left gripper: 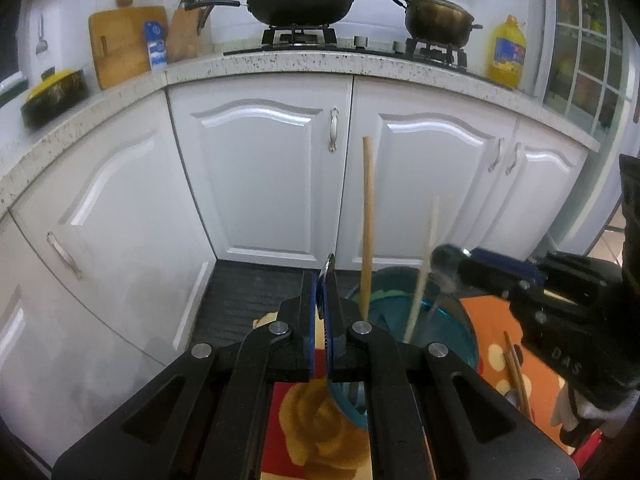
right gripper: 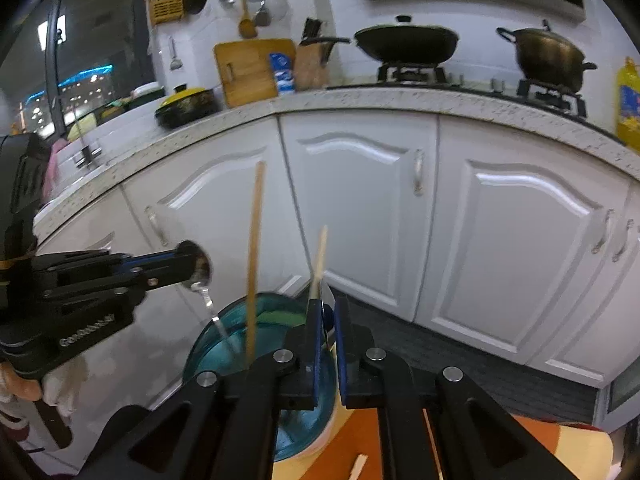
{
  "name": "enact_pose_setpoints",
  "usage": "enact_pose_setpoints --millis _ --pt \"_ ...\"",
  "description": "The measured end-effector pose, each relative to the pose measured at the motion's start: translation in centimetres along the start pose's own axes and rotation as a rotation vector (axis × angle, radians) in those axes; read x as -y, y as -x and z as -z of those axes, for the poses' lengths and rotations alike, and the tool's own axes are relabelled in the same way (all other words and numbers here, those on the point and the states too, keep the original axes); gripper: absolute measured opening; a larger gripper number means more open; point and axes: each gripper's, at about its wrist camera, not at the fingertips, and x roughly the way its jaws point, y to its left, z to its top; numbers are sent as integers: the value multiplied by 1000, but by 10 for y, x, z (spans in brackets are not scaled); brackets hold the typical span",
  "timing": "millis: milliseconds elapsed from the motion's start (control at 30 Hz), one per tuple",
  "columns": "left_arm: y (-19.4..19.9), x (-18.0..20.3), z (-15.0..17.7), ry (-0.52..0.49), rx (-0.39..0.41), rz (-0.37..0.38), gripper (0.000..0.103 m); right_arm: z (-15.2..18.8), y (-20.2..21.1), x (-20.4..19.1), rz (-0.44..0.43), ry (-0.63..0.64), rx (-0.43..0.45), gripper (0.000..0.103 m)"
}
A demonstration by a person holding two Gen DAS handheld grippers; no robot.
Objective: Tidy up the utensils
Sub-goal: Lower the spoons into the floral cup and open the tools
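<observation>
A blue glass jar [left gripper: 416,312] stands on the patterned cloth and holds a tall wooden chopstick [left gripper: 367,216]. My left gripper [left gripper: 325,304] is shut on a metal spoon [left gripper: 329,264] by its bowl; in the right wrist view the spoon's handle [right gripper: 212,312] hangs into the jar [right gripper: 240,336]. My right gripper [right gripper: 326,320] is narrowly apart around a pale chopstick [right gripper: 319,264] that is blurred and stands in the jar. The tall chopstick [right gripper: 255,256] shows there too. The right gripper [left gripper: 448,268] reaches over the jar from the right in the left wrist view.
More chopsticks and a spoon [left gripper: 516,376] lie on the orange-and-yellow cloth [left gripper: 496,356] right of the jar. White cabinet doors [left gripper: 260,176] stand close behind. A counter [left gripper: 320,60] above carries a wok, a pot and an oil bottle.
</observation>
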Motion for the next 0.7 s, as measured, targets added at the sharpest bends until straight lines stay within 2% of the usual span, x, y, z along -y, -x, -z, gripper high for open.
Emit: enact_pose_setpoints --millis 133,233,267,300,467,700 --pt "0 1 1 14 -3 7 2 2 -3 -2 -60 -14 -52 7" --pt "-1 -1 -1 30 -16 25 12 5 2 3 -71 -41 -44 17" --pt "-2 -2 0 37 -24 36 19 5 4 5 -76 -49 -40 21" --pt "-2 -2 0 40 -27 41 25 6 7 7 -85 -62 -35 22" --pt "1 -1 4 51 -28 49 40 5 17 10 -78 -74 -23 22" --pt "14 4 7 58 -24 52 44 9 28 11 -62 -74 -18 24"
